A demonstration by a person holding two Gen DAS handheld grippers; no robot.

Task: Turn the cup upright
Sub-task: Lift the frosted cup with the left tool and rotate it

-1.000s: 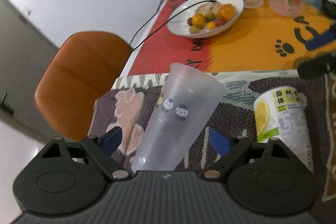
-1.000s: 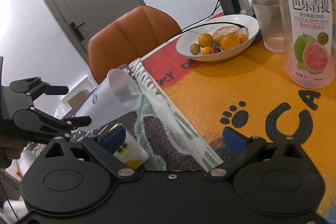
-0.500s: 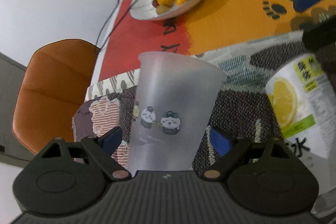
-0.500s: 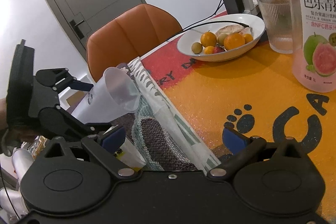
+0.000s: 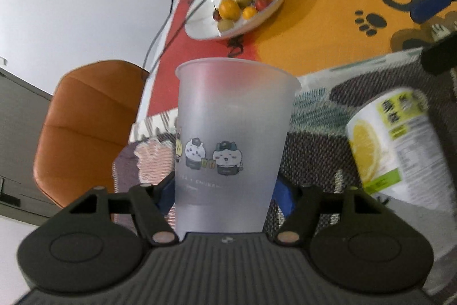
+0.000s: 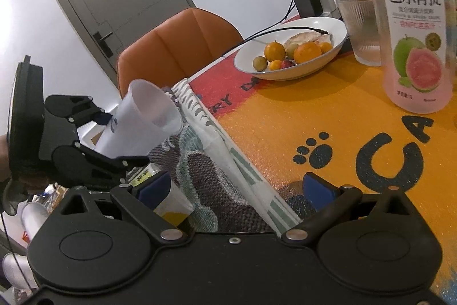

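Observation:
My left gripper (image 5: 227, 197) is shut on a frosted plastic cup (image 5: 231, 139) with cartoon figures printed on it, gripped near its base. In the right wrist view the cup (image 6: 142, 122) is held in the air above the patterned mat, tilted with its open mouth pointing up and to the right, and the left gripper (image 6: 85, 145) shows at the far left. My right gripper (image 6: 238, 187) is open and empty, low over the edge of the patterned mat (image 6: 217, 190) and the orange tablecloth.
A lemon-label bottle (image 5: 397, 145) lies on the mat just right of the cup. A white fruit bowl (image 6: 291, 50), a ribbed glass (image 6: 361, 27) and a guava juice bottle (image 6: 414, 27) stand on the orange cloth (image 6: 285, 139). An orange chair (image 6: 177, 45) stands behind.
The left gripper has lifted and turned the cup, so its mouth now points more upward. The right gripper has shifted slightly and stays open.

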